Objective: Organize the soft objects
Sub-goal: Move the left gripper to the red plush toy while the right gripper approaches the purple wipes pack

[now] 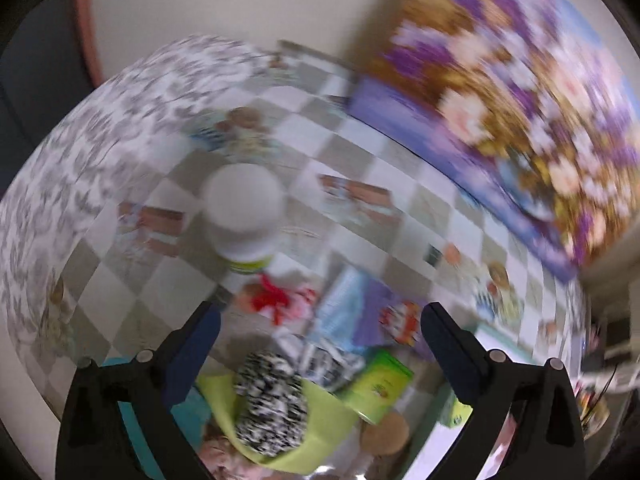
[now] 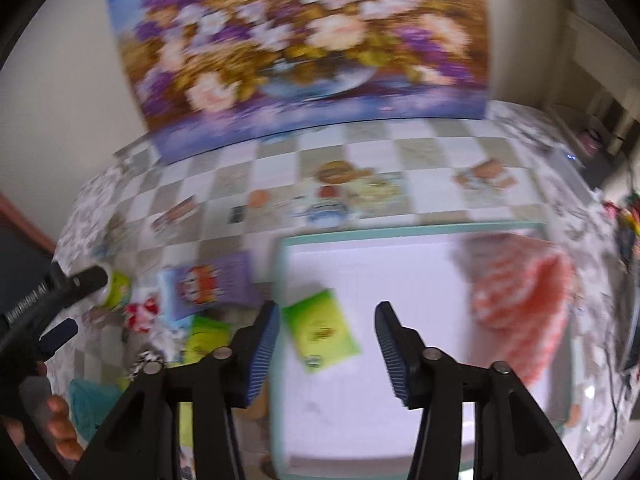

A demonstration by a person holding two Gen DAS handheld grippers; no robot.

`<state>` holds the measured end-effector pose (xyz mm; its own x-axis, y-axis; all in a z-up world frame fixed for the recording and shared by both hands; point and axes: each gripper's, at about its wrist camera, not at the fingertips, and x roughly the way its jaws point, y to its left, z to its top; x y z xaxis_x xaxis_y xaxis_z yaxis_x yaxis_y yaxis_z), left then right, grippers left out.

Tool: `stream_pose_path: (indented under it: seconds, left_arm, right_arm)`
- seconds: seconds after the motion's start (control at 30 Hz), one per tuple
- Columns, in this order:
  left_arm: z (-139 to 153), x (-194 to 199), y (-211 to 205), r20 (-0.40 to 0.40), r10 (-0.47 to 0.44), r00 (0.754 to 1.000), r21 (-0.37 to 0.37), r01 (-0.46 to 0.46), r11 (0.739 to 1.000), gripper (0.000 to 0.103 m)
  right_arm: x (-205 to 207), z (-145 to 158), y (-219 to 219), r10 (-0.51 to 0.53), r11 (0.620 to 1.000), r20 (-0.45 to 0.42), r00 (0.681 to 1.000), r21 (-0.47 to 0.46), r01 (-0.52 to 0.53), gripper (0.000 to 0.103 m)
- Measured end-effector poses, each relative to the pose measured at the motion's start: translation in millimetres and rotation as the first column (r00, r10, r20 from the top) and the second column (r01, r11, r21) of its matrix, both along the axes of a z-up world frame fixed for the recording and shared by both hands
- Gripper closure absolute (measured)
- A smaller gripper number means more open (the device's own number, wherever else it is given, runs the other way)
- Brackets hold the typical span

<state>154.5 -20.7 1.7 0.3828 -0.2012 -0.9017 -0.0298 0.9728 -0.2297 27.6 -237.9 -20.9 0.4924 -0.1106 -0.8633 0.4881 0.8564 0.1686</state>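
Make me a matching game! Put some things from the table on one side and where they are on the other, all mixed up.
Things:
1. green packet
2. red-and-white cloth
3. flower painting
4. black-and-white fuzzy thing

Places:
A. leaning against the wall
B. right side of the white box
C. on the lime-green cloth
D. left part of the white box

Pairs: 1-D, 2-B, 3-A, 4-C
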Motion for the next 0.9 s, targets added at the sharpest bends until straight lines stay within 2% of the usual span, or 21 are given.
stream_pose_path:
  seconds: [0.1,0.17,0.23,0.37,0.57,0.9]
  left_arm:
    - [-8,7,20,-0.026,0.060,0.998,-0.014,-0.061,0.998,0.003]
    - [-15,12,30,-0.044,0.087,0.995,-0.028,-0.089,0.996,0.002]
    - [-19,15,36,-0.052,0.095,0.994,-0.034,-0.097,0.995,0.002]
    - [-37,25,36,-0.101,0.068,0.993,-0.003,-0.069,0.998,0.002]
    - [-64,35,31,-0.182,0.048,0.982,0.066,-0.036,0.997,0.002]
    - [-87,50,25,-0.214,0.053,0.975,0.100,-0.032,0.994,0.002]
  right_arm:
    - [15,-9,12,0.042,0.998,0.017,0.999,0.053,-0.043,0.042]
    - [25,-17,19,0.057,0.994,0.031,0.998,0.096,-0.060,0.032]
    - [33,-23,25,0.074,0.989,0.036,0.997,0.124,-0.077,0.031]
    - [50,-37,40,0.115,0.985,0.021,0.993,0.131,-0.116,0.023]
    - [67,-55,45,0.146,0.980,-0.008,0.989,0.138,-0.143,0.022]
    - [93,-75,43,0.161,0.976,-0.031,0.986,0.150,-0.155,0.010]
